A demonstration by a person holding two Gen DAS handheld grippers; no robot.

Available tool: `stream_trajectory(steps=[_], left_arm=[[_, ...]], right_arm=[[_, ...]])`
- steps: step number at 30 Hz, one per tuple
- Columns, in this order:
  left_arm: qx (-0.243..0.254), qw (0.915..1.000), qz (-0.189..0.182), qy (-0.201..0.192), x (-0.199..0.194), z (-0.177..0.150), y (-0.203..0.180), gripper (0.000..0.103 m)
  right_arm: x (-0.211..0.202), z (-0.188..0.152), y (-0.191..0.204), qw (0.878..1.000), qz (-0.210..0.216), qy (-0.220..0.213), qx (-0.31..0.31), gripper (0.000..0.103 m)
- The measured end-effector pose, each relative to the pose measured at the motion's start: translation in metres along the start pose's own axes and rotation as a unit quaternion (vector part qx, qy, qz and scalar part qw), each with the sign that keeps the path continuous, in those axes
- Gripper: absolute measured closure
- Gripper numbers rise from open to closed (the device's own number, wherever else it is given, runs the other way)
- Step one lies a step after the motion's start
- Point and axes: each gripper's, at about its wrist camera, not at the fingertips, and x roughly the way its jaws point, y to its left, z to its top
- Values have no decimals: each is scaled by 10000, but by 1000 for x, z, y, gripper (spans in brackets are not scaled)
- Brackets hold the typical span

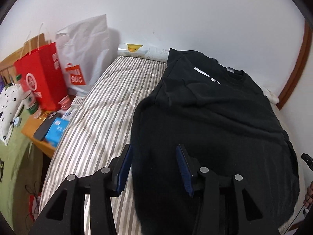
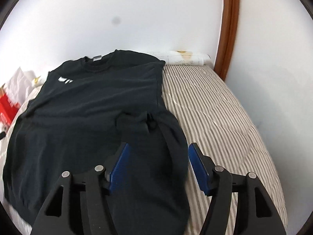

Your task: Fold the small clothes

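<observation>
Fingers of both grippers stand apart with nothing pinched: the left gripper [image 1: 154, 168] points down over the shirt's [image 1: 215, 121] left edge, one blue pad [image 1: 123, 168] above the striped bed [image 1: 93, 121], the other above black cloth; the right gripper [image 2: 156, 168] hangs likewise over the shirt's right edge. The shirt lies flat on the bed, collar toward the wall [image 1: 176, 15], both sleeves folded inward (its right side lies a little bunched). Bare quilted mattress stays free on either side. A red bag [image 1: 43, 78] and white bag [image 1: 86, 52] crowd the bed's far left.
</observation>
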Motion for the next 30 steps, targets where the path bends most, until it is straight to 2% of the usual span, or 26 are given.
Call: stream_trajectory(steps=[6,10,15,21,30], left_arm=[[-80,10000,-1,35,-32,-45,9,59],[-49,9996,-205,210,-43,-74,11,59],[-111,9979,-520,371,-43,-98,14,59],[-370,9953,-783,437,-34,-109,21,61],[-366,9965,-683,308,-20,-97,14,59]], right_arm=[[-44,-51,-16,9995,-292,-71,92,41],[-56,-79,-28,9993,-42,256,272,41],[-63,-104,-33,9979,223,388,474,41],[-63,-125,-23,9960,579,337,590,41],[-27,-124,-10,9945,682,524,598,41]])
